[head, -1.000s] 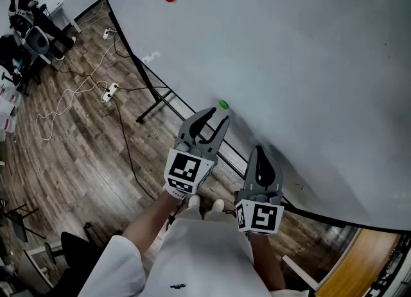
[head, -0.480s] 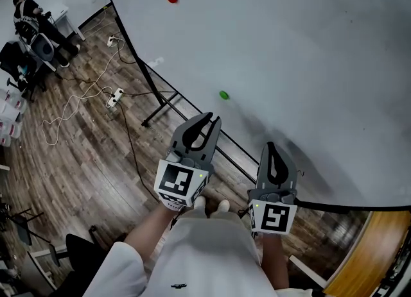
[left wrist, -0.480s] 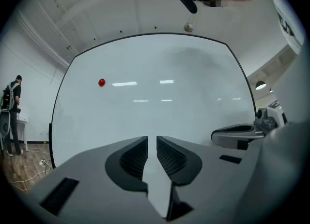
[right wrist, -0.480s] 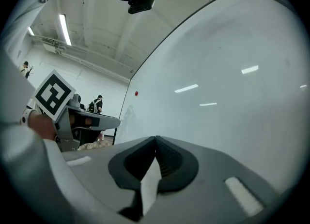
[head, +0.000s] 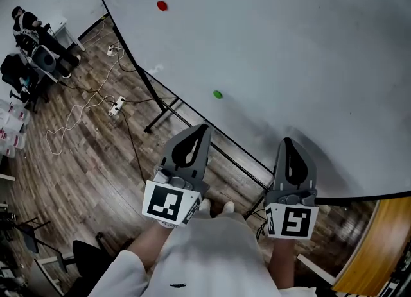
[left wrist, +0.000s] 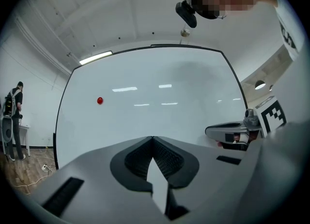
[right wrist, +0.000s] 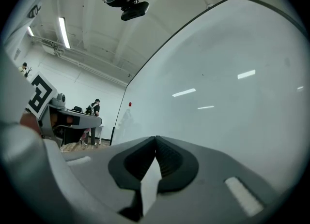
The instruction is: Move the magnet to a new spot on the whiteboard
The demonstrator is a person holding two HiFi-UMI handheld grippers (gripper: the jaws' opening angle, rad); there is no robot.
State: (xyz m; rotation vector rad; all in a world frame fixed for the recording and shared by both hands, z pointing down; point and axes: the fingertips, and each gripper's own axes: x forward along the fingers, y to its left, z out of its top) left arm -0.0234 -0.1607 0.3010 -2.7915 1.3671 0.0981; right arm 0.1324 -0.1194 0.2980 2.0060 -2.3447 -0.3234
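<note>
1. A second ago the left gripper (head: 203, 127) had its jaws spread at the green magnet (head: 218, 94). It has now pulled back clear of it.
2. Left jaws have just closed: tips meet, nothing between. Right gripper (head: 289, 140) is also closed and empty.
3. The magnet is a small round disc on the smooth, glossy whiteboard (head: 289, 45), near its lower edge. A red magnet (head: 162, 6) sits well apart. Wood-plank floor (head: 83, 148) below.

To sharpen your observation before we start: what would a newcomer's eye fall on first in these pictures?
The huge whiteboard fills the upper right of the head view, bare except for a red magnet near its left edge and a green magnet near its lower edge. Below, the left tongs, just closed on nothing, and the right tongs, also shut and empty, point toward it.
</note>
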